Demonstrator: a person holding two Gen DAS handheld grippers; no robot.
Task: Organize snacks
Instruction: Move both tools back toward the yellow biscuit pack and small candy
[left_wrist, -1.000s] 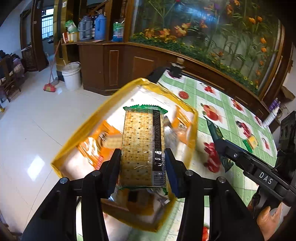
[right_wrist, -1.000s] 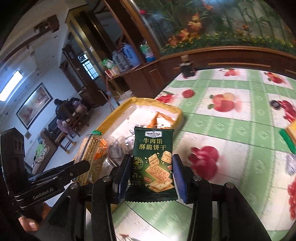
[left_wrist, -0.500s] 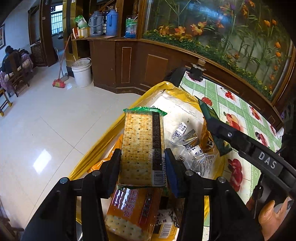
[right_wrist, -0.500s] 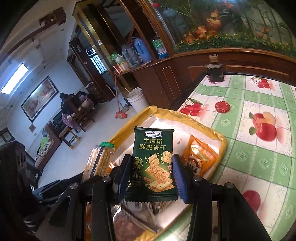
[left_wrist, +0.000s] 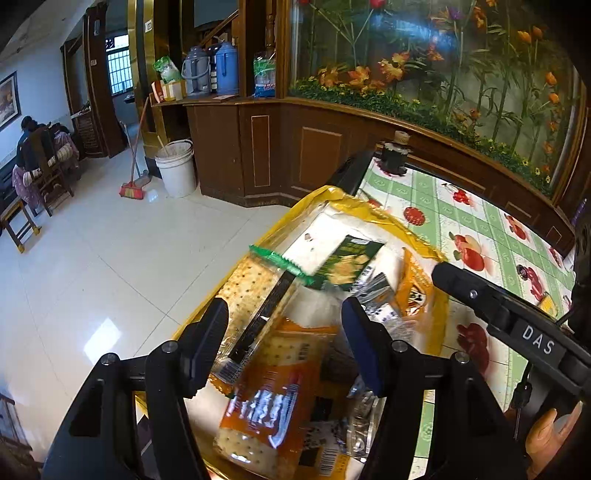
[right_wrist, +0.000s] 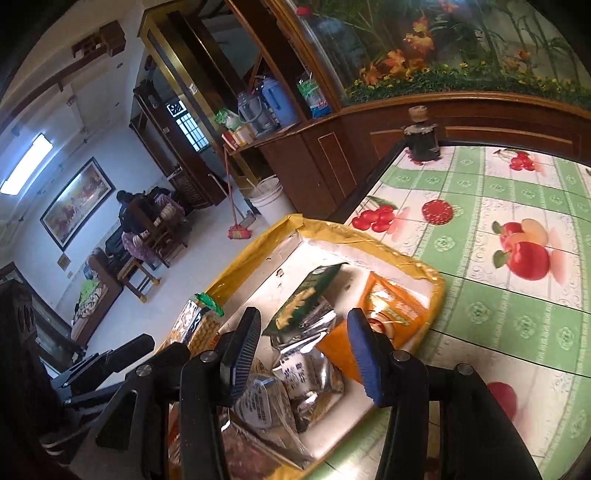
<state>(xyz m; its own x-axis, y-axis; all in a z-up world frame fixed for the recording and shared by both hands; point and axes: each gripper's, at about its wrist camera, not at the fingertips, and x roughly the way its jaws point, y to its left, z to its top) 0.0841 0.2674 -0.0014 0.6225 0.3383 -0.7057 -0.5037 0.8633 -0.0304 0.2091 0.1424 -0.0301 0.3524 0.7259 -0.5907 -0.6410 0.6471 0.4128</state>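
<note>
Two grippers: I see both over the yellow box (left_wrist: 373, 206), each pointing down into it
Left gripper (left_wrist: 284, 343): its jaws are opening; the cracker pack lies between the pads but I see the right pad apart from it, so I read no grip
Cracker pack (left_wrist: 251, 291): clear wrapper with a green top seam, tilted; its long axis runs from the low centre up toward the far left, the green end points away from me and it leans toward the left pad
Right gripper (right_wrist: 303, 350): its jaws are opening, and nothing is pressed between the pads
Green biscuit packet (right_wrist: 306, 299): it is free of the pads, over the other snacks in the box; its long axis goes up and to the right in the right wrist view, top edge toward the far wall of the box; it is blurred, so I cannot tell if it already rests
Box content: an orange cracker pack (left_wrist: 273, 398) lies below the left pads, silver sachets (right_wrist: 306, 369) under the right ones, an orange packet (right_wrist: 395, 314) at the right wall
Box place: on the corner of the table with the green fruit cloth (right_wrist: 517, 314), just beside the table edge
</note>
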